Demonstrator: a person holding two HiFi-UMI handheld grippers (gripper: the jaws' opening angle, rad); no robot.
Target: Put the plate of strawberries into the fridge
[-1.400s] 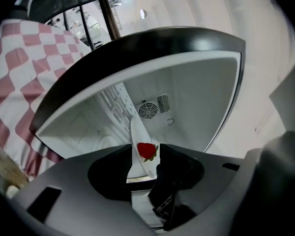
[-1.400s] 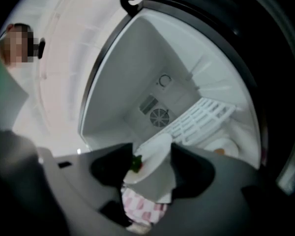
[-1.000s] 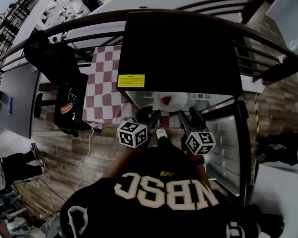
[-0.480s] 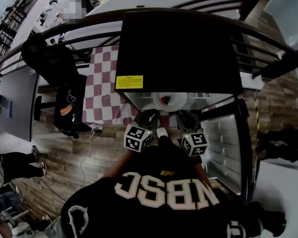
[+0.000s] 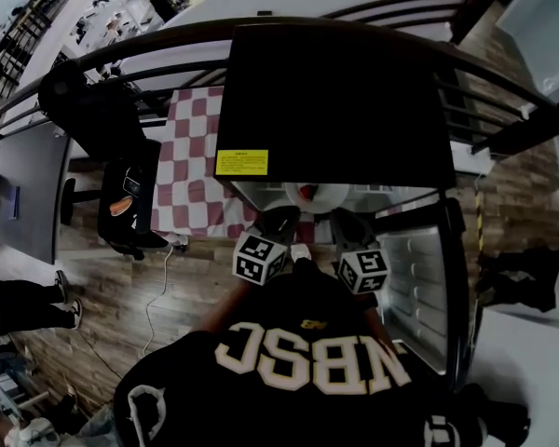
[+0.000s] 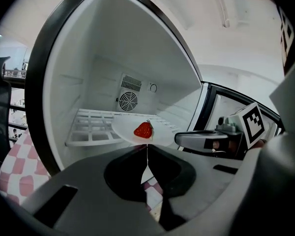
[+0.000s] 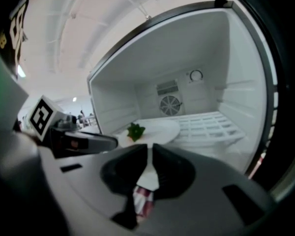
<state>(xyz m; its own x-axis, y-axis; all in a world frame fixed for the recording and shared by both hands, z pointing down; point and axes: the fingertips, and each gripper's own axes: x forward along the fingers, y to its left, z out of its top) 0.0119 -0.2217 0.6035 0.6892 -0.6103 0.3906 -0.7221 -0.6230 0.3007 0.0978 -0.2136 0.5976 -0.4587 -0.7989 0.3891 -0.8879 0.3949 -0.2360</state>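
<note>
A white plate (image 5: 326,196) with one red strawberry (image 5: 306,191) rests on the white wire shelf (image 6: 96,127) inside the open fridge (image 5: 335,101). In the left gripper view the plate (image 6: 130,132) and strawberry (image 6: 143,130) lie just beyond my left gripper (image 6: 147,149), which is shut and empty. My right gripper (image 7: 150,149) is closing, its jaws almost together with nothing between them; the plate (image 7: 162,128) and the strawberry's green leaves (image 7: 135,131) sit ahead of it. From above, the left gripper (image 5: 281,220) and right gripper (image 5: 347,226) hang side by side at the fridge opening.
The fridge door (image 5: 419,277) stands open to the right with white door shelves. A red-and-white checkered table (image 5: 200,156) is left of the fridge, with a black chair (image 5: 121,184) beside it. A dark curved railing (image 5: 121,54) runs behind.
Both grippers' jaws have gone from wide open to closed and drawn back a little from the fridge. The plate stays on the shelf, free of both.
</note>
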